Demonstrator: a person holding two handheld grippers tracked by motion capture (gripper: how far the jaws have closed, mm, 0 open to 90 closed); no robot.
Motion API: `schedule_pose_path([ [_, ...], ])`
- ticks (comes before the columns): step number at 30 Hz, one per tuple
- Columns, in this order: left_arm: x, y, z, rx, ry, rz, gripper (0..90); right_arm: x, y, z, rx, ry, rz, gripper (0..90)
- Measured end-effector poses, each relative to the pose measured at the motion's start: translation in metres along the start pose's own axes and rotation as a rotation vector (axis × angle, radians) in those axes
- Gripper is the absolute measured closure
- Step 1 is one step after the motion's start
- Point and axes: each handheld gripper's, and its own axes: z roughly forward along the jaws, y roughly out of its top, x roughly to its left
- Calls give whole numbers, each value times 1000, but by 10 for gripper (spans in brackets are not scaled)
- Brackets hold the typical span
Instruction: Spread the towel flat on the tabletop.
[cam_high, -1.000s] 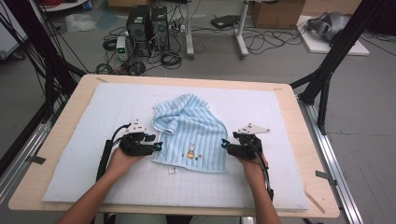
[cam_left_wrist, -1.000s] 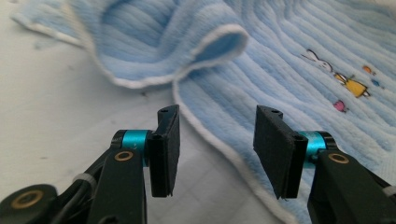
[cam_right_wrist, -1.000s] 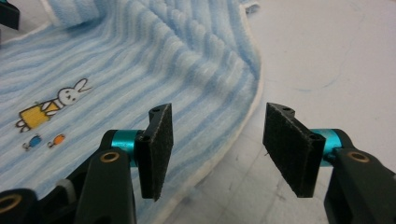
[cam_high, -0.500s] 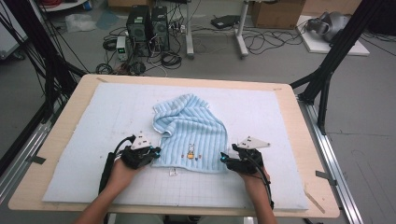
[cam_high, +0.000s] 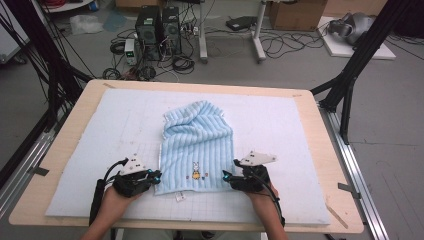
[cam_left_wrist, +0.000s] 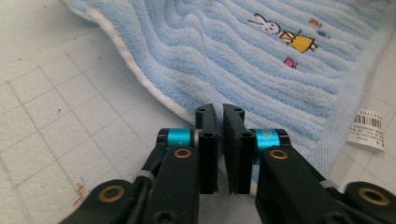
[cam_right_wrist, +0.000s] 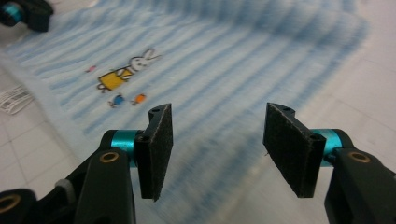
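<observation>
The left tool (cam_left_wrist: 219, 114) is nearly closed, pinching the blue towel's (cam_high: 197, 145) near left edge, while the right tool (cam_right_wrist: 217, 130) gapes wide over the right edge, gripping nothing. Its own view reveals a barcode tag (cam_left_wrist: 369, 129); the high view shows the towel spread mid-bench (cam_high: 300, 100).

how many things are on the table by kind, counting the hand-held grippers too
towel: 1
foam mat: 1
hand-held gripper: 2, left hand-held gripper and right hand-held gripper
total: 4
</observation>
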Motion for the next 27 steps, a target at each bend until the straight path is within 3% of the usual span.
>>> schedule_pose_path([
  [3, 6, 1, -3, -52, 21, -47, 661, 9, 4, 13, 24, 40, -38, 439],
  [7, 14, 2, -7, -89, 53, -67, 585, 16, 5, 27, 83, 79, -85, 571],
  [11, 21, 3, -9, -111, 78, -90, 546, 12, 5, 27, 87, 108, -50, 634],
  [17, 29, 2, -12, -122, 93, -108, 530, 13, 5, 21, 112, 131, -72, 841],
  [23, 32, 2, -12, -129, 89, -119, 530, 18, 0, 12, 148, 263, -98, 853],
  [27, 32, 3, -10, -132, 83, -120, 529, 21, -5, 3, 169, 327, -110, 850],
])
